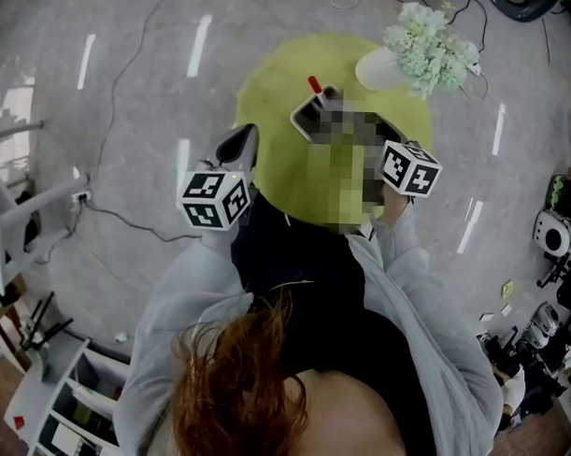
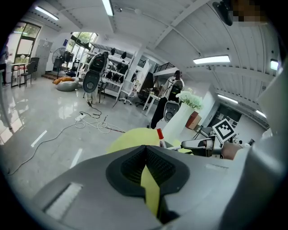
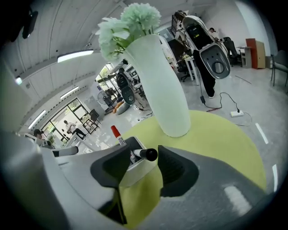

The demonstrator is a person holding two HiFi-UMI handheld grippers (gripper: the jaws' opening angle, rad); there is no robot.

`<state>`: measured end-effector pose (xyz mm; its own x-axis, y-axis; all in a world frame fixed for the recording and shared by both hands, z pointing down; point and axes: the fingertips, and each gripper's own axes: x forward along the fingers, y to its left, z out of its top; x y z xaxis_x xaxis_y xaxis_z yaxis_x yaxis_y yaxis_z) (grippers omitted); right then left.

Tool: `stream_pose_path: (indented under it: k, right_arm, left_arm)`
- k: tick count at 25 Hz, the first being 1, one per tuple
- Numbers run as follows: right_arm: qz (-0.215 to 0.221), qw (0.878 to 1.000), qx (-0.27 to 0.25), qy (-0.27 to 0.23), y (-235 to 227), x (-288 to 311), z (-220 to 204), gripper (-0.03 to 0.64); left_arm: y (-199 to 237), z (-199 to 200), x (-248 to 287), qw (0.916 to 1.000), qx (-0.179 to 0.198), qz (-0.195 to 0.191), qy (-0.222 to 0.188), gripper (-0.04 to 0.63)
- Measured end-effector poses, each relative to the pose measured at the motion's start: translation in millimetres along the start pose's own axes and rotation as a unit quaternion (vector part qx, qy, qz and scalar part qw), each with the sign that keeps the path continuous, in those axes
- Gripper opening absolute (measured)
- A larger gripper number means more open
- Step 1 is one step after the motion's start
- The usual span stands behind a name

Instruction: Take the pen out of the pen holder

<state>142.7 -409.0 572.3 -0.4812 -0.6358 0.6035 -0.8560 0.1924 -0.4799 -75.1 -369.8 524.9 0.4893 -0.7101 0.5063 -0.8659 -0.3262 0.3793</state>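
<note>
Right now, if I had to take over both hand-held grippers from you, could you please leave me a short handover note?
Left hand-held gripper: shut, empty.
Right hand-held gripper: open, jaws either side of the black-capped pen, not pressing it.
Both that pen and a red-capped pen stand in the pen holder on the yellow table, near the vase.
Done: approach only. Left: close on the pen, lift it out.

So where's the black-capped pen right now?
In the right gripper view, the black-capped pen sticks out of the pen holder between the right gripper's open jaws.
</note>
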Motion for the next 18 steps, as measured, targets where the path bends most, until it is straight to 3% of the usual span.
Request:
stream_pose_path:
  k: [3, 5, 11, 18]
  right_arm:
    - [0.001, 1.0, 0.014, 0.016, -4.0, 5.1, -4.5, 0.177]
    - [0.002, 1.0, 0.019, 0.016, -5.2, 5.3, -4.4, 0.117]
    - [0.03, 0.999, 0.032, 0.003, 5.5, 4.0, 3.1, 0.088]
    - [0.032, 0.999, 0.02, -0.008, 9.5, -1.8, 3.9, 0.078]
  left_arm:
    - [1.9, 0.3, 3.8, 1.0, 0.001, -0.001, 0.004, 0.014]
    - [1.4, 1.1, 4.6, 1.0, -0.001, -0.002, 0.004, 0.014]
    - [2.8, 0.9, 6.1, 1.0, -0.006, -0.002, 0.006, 0.014]
    - [-3.4, 4.7, 5.6, 1.0, 0.0, -0.005, -0.007, 0.014]
